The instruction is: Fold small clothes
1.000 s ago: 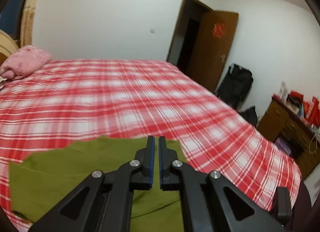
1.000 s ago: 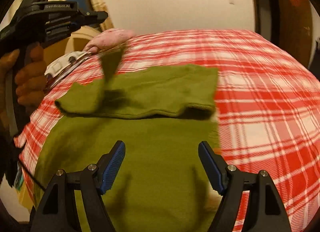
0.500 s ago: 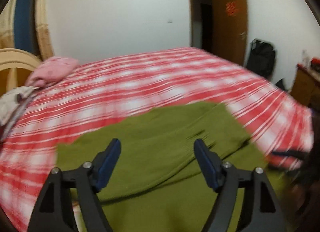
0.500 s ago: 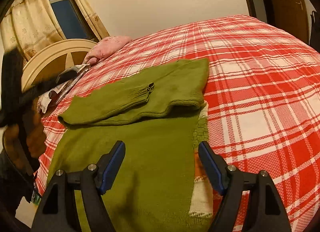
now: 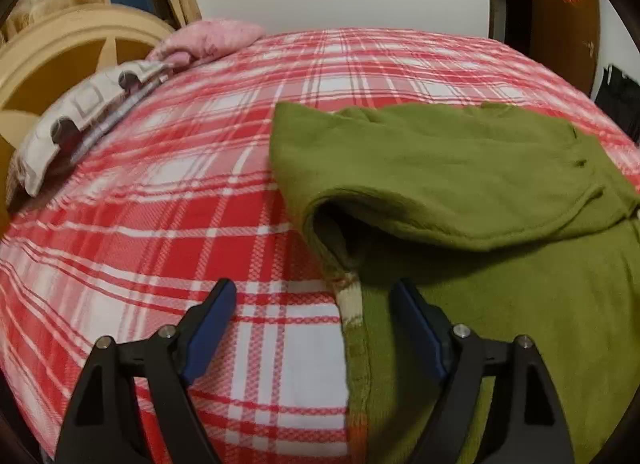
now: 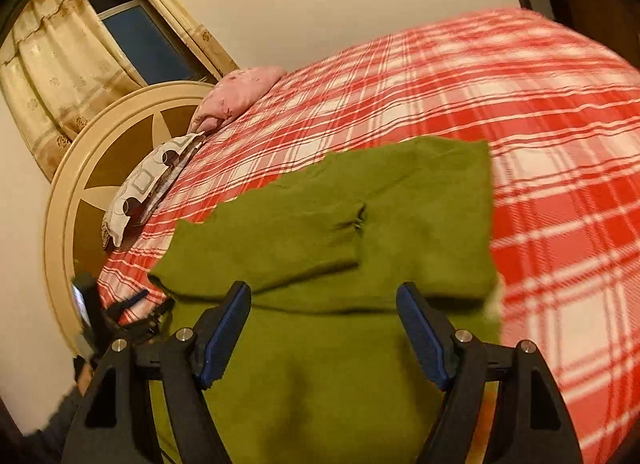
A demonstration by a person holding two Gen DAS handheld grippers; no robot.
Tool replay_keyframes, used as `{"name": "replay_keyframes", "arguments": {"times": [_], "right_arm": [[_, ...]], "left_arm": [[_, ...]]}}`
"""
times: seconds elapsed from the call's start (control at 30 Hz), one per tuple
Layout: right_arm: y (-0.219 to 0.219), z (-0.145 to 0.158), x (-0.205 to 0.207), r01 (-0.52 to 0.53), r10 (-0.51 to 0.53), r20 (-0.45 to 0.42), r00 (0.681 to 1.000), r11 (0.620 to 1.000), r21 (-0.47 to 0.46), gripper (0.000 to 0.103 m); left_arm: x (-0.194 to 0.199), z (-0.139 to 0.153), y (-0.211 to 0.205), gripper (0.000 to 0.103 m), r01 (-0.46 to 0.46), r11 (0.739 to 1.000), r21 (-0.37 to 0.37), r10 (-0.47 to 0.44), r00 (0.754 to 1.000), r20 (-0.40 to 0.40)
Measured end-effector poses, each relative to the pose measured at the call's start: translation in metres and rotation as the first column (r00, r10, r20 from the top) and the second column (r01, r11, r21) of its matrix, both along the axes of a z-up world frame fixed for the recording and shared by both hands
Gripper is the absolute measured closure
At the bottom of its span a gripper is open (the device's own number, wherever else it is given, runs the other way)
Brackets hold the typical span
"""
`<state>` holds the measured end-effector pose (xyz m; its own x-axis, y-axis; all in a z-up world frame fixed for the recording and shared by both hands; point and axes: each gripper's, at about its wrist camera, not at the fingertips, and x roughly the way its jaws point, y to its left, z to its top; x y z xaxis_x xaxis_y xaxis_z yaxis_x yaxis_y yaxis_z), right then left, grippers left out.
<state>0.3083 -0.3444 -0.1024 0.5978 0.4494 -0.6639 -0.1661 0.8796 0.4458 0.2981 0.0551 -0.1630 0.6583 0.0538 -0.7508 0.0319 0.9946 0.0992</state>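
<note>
A green knit sweater [image 5: 460, 168] lies on the red plaid bed, with both sleeves folded across its upper part. In the right wrist view the sweater [image 6: 340, 364] fills the lower middle and a sleeve cuff [image 6: 358, 220] rests on its chest. My left gripper [image 5: 314, 312] is open and empty, low over the sweater's left edge, where a pale patterned hem strip [image 5: 352, 304] shows. My right gripper [image 6: 324, 314] is open and empty, just above the sweater's body. The left gripper also shows in the right wrist view [image 6: 120, 316], at the lower left.
The red plaid bedspread [image 5: 180, 204] covers the whole bed. A pink pillow [image 5: 208, 38] and a grey patterned cloth [image 5: 80, 116] lie by the cream headboard [image 6: 96, 168]. A curtained window [image 6: 132, 36] is behind it. A brown door [image 5: 560, 4] is at the far right.
My left gripper let go of the sleeve, opened, and swung left and down to the sweater's left edge. The sleeve now lies folded on the sweater. My right gripper stayed open and shifted a little.
</note>
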Motion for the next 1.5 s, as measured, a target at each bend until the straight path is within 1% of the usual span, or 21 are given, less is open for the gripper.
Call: {"name": "replay_keyframes", "arguments": {"times": [0.03,0.1,0.2,0.3,0.37,0.4,0.43,0.47,0.5,0.53,0.57,0.67,0.8,0.93,1.07,1.17,1.23,1.3,1.37,1.43,1.5], "right_arm": [[0.003,-0.002,0.009,0.009,-0.009,-0.013,1.000,1.000,-0.013,0.027],[0.009,-0.007,0.023,0.010,-0.011,-0.037,0.999,1.000,-0.026,0.028],[0.018,-0.014,0.039,0.010,-0.014,-0.057,0.998,0.998,-0.063,0.038],[0.030,-0.025,0.058,0.008,-0.016,-0.078,0.997,0.995,-0.099,0.039],[0.035,-0.034,0.066,0.009,-0.021,-0.100,0.995,0.993,-0.117,0.039],[0.039,-0.040,0.071,0.003,-0.016,-0.114,0.993,0.993,-0.118,0.051],[0.045,-0.044,0.073,-0.008,-0.009,-0.123,0.992,0.991,-0.135,0.065],[0.049,-0.046,0.074,-0.015,-0.003,-0.122,0.992,0.988,-0.151,0.066],[0.052,-0.046,0.075,-0.019,0.001,-0.114,0.993,0.987,-0.160,0.072],[0.054,-0.045,0.075,-0.031,0.014,-0.113,0.994,0.988,-0.154,0.091],[0.056,-0.043,0.074,-0.039,0.024,-0.106,0.994,0.989,-0.142,0.093],[0.059,-0.024,0.063,-0.039,0.036,-0.018,0.999,0.980,-0.193,0.094],[0.056,0.014,0.047,-0.011,0.040,0.107,0.993,0.966,-0.260,0.094],[0.039,0.034,0.045,0.040,0.002,0.147,0.989,0.957,-0.286,0.094],[0.011,0.028,0.049,0.094,-0.060,0.127,0.990,0.954,-0.284,0.094],[-0.004,0.005,0.056,0.088,-0.077,0.049,0.996,0.956,-0.278,0.094],[-0.006,-0.016,0.060,0.043,-0.050,-0.017,0.999,0.960,-0.278,0.093],[-0.007,-0.028,0.058,0.047,-0.059,-0.027,0.998,0.947,-0.317,0.093],[-0.015,-0.036,0.053,0.061,-0.073,-0.034,0.997,0.956,-0.286,0.093],[-0.022,-0.036,0.049,0.076,-0.090,-0.039,0.995,0.959,-0.273,0.093],[-0.022,-0.032,0.045,0.074,-0.086,-0.027,0.996,0.953,-0.293,0.091]], "left_arm": [[0.001,0.001,0.001,0.016,-0.006,1.000,-0.015,0.007,1.000,0.006],[0.001,-0.003,0.004,0.015,-0.013,0.999,-0.039,0.013,1.000,0.004],[0.001,-0.005,0.009,0.015,-0.010,0.997,-0.078,0.011,1.000,0.003],[0.002,-0.007,0.013,0.010,-0.025,0.994,-0.110,0.024,1.000,-0.006],[0.002,-0.008,0.014,0.009,-0.029,0.992,-0.120,0.028,1.000,-0.009],[0.003,-0.008,0.015,0.008,-0.029,0.992,-0.122,0.029,1.000,-0.009],[0.002,-0.009,0.016,0.007,-0.031,0.992,-0.124,0.030,1.000,-0.010],[0.002,-0.009,0.016,0.007,-0.033,0.992,-0.124,0.031,0.999,-0.010],[0.003,-0.009,0.016,0.006,-0.032,0.992,-0.126,0.031,0.999,-0.011],[0.003,-0.009,0.016,0.005,-0.031,0.991,-0.129,0.029,0.999,-0.012],[0.003,-0.009,0.016,0.005,-0.031,0.991,-0.130,0.030,0.999,-0.013],[0.003,-0.009,0.017,0.005,-0.032,0.990,-0.135,0.030,0.999,-0.013],[0.004,-0.010,0.017,0.005,-0.034,0.990,-0.134,0.032,0.999,-0.013],[0.004,-0.010,0.017,0.004,-0.035,0.991,-0.132,0.034,0.999,-0.014],[0.004,-0.010,0.017,0.004,-0.036,0.991,-0.131,0.034,0.999,-0.015],[0.004,-0.011,0.017,0.003,-0.036,0.991,-0.130,0.035,0.999,-0.016],[0.004,-0.011,0.018,0.003,-0.037,0.991,-0.130,0.035,0.999,-0.016],[0.004,-0.011,0.018,0.003,-0.037,0.991,-0.130,0.035,0.999,-0.016],[0.003,-0.010,0.018,0.003,-0.037,0.990,-0.133,0.036,0.999,-0.010],[-0.001,-0.008,0.020,0.003,-0.035,0.990,-0.139,0.036,0.999,0.003],[-0.005,-0.003,0.020,0.003,-0.021,0.990,-0.142,0.023,1.000,0.015]]}}
